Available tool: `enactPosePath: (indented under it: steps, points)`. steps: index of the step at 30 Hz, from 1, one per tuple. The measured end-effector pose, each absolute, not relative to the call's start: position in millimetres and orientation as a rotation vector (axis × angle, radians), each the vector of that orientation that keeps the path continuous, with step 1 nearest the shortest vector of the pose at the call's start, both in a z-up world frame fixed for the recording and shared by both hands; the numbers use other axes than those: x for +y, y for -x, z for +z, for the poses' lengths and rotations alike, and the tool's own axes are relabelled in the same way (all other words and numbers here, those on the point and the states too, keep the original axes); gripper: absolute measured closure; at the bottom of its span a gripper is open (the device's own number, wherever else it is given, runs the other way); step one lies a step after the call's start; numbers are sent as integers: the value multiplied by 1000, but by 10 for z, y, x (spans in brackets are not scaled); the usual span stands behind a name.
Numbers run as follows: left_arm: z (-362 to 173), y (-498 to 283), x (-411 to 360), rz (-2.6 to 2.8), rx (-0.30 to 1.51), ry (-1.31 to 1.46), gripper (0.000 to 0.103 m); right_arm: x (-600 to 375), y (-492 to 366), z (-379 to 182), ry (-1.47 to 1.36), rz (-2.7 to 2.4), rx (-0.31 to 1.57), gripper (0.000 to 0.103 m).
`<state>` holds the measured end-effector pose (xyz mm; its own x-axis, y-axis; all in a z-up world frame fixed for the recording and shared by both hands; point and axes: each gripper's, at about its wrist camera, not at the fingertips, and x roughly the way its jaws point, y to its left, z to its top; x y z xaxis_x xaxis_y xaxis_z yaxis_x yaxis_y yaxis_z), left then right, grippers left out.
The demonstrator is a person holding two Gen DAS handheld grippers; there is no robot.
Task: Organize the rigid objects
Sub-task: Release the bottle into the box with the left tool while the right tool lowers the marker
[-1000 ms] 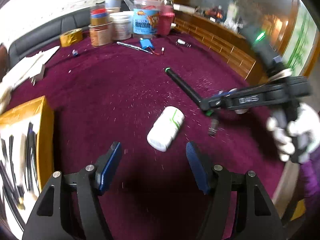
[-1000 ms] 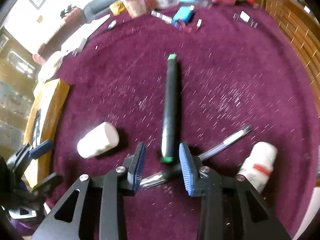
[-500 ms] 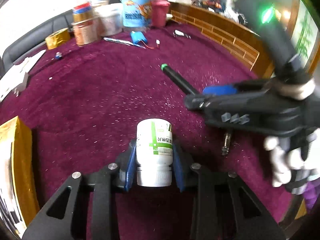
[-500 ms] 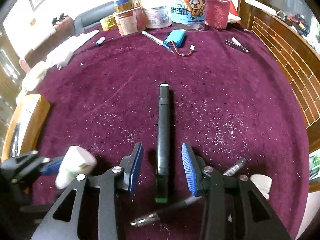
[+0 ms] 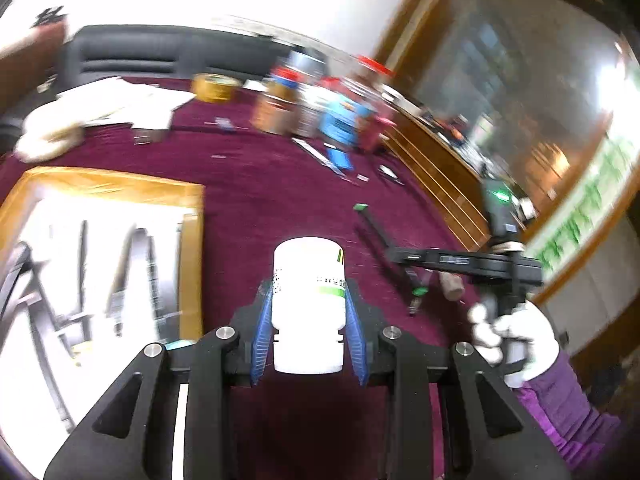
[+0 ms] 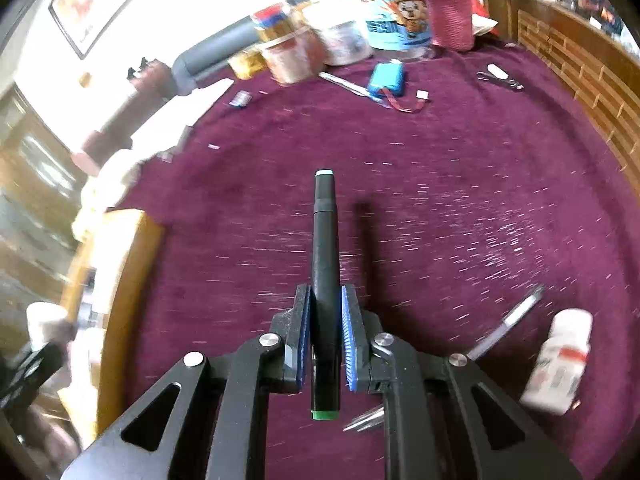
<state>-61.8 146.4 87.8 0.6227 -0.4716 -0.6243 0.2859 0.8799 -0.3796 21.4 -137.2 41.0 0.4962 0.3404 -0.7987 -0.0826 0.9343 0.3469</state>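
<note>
The left gripper [image 5: 308,330] has its fingers clamped on a white bottle [image 5: 308,300]. The right gripper [image 6: 326,338] has its jaws closing, the fingers pressing a black marker [image 6: 326,272].

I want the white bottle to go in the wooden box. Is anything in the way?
Nothing visible. The left gripper holds the white bottle above the carpet; the wooden box sits just to its left, with only bare carpet between. The marker lies on the other side.

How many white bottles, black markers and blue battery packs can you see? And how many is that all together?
White bottles: 2 (held bottle, lying bottle)
Black markers: 1 (black marker)
Blue battery packs: 1 (battery pack)
Total: 4
</note>
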Motion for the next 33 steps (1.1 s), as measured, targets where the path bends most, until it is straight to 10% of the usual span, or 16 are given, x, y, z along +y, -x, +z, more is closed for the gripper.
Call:
enactPosePath:
  steps: [23, 33]
  points:
    - [239, 975, 3105, 64, 915, 373, 71, 1171, 302, 269, -209, 776, 1192, 90]
    - [612, 1275, 3253, 92, 770, 356, 44, 1702, 427, 107, -2, 695, 1182, 89]
